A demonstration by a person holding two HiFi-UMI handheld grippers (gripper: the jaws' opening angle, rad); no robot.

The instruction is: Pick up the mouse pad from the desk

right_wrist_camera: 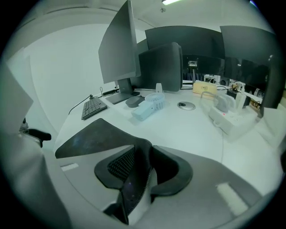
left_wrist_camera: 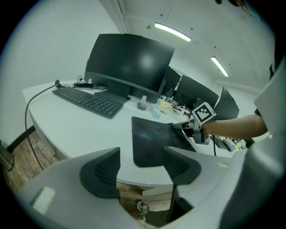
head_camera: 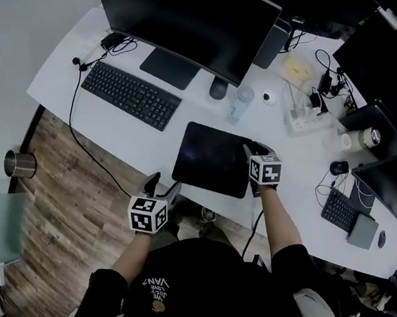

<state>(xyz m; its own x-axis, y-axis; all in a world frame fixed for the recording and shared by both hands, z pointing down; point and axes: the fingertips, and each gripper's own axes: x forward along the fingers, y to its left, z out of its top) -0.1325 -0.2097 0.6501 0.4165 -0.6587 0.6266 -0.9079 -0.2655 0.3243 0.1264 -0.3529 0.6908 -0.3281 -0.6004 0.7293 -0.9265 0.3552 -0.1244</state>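
The black mouse pad (head_camera: 209, 156) lies on the white desk (head_camera: 110, 140) in front of the monitor. My right gripper (head_camera: 252, 152) is at the pad's right edge. In the right gripper view that edge (right_wrist_camera: 134, 152) curls up off the desk between the jaws of the right gripper (right_wrist_camera: 138, 169), which is shut on it. My left gripper (head_camera: 166, 188) hangs open just off the desk's front edge, near the pad's near-left corner. The left gripper (left_wrist_camera: 142, 167) holds nothing. In its view the mouse pad (left_wrist_camera: 154, 138) shows beyond the jaws, with the right gripper (left_wrist_camera: 185, 127) at its far side.
A keyboard (head_camera: 131, 94) lies to the pad's far left, and a large monitor (head_camera: 188, 19) with a grey mouse (head_camera: 218, 88) by its stand sits behind. A clear plastic piece (head_camera: 240, 102), a power strip (head_camera: 301, 116) and cables crowd the right. A metal bin (head_camera: 20, 164) stands on the floor.
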